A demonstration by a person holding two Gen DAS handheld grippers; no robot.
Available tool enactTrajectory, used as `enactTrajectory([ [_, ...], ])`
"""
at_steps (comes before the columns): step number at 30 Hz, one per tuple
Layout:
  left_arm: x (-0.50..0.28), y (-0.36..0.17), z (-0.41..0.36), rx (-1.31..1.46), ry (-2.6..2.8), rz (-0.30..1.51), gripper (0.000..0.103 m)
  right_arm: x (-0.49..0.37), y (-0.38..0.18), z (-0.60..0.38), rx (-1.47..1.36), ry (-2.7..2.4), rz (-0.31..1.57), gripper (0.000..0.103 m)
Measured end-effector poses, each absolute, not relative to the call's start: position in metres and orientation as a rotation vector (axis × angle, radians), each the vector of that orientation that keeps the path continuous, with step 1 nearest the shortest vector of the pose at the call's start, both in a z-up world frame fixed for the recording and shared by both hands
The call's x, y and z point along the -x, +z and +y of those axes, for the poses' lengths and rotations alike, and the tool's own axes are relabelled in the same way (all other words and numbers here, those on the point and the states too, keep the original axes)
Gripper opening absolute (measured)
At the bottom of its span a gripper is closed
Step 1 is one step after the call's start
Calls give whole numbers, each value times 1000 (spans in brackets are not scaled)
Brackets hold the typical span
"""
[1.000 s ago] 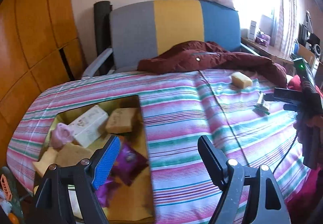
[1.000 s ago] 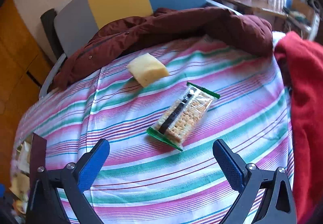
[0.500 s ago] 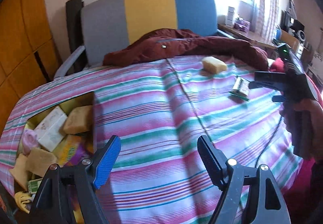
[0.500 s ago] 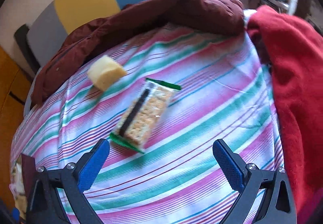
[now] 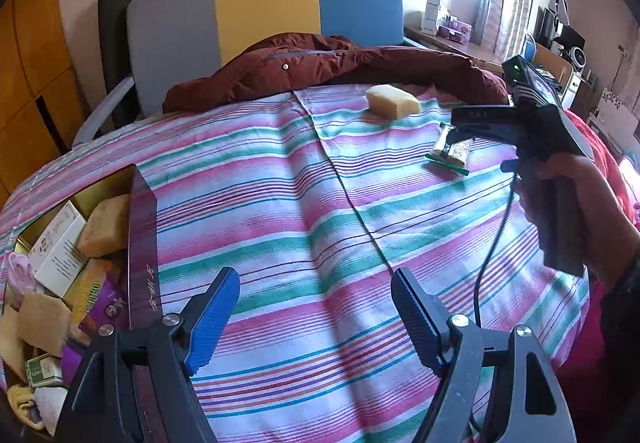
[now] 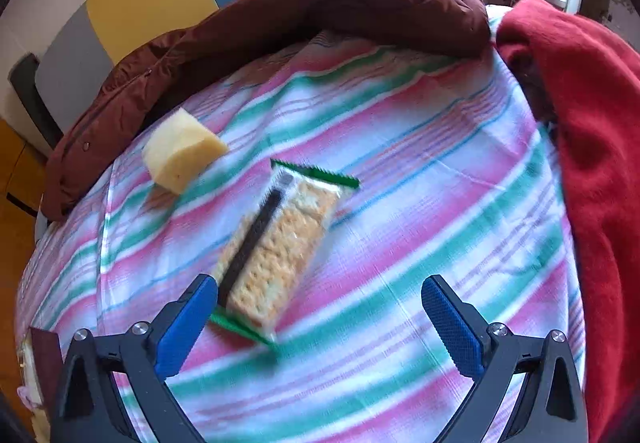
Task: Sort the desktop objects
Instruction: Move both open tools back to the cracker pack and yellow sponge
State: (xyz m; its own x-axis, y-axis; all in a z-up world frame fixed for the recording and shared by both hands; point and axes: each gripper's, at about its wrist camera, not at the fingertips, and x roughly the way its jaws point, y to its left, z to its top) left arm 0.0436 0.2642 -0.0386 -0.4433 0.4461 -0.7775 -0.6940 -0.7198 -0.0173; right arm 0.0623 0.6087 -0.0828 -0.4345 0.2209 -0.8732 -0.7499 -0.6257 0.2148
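Closer now than a second ago, the right tongs (image 6: pixel 318 317) hang spread apart over the cracker packet (image 6: pixel 276 243), whose near end lies by their left fingertip, yellow sponge (image 6: pixel 180 153) beyond. Left tongs (image 5: pixel 316 317) gape empty above the striped cloth (image 5: pixel 320 203), box (image 5: pixel 142 243) to their left.
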Motion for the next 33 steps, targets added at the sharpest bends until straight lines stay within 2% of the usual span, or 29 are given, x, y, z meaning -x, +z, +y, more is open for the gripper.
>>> enactTrajectory([
  [6,-36,-43,262,1079,2169,377,80,-29,-94,620,1176,2034,747,103],
  [9,-32,-45,262,1092,2169,375,80,-16,-98,618,1214,2021,658,102],
  [12,-31,-46,262,1102,2165,369,80,-9,-96,612,1269,2049,557,84],
  [14,-29,-48,263,1112,2160,366,80,-8,-92,609,1306,2096,531,61],
  [16,-30,-49,264,1115,2155,367,79,-10,-88,606,1359,2131,505,53],
  [22,-30,-52,267,1121,2153,374,79,-25,-84,585,1549,2303,411,53],
  [26,-29,-54,274,1147,2139,364,79,-40,-84,571,1600,2384,349,57],
  [28,-28,-53,279,1154,2133,361,72,-43,-85,572,1583,2404,356,58],
  [30,-24,-53,282,1177,2121,336,71,-43,-85,573,1572,2420,374,61],
  [33,-15,-51,284,1227,2118,247,63,-44,-84,571,1563,2439,364,63],
])
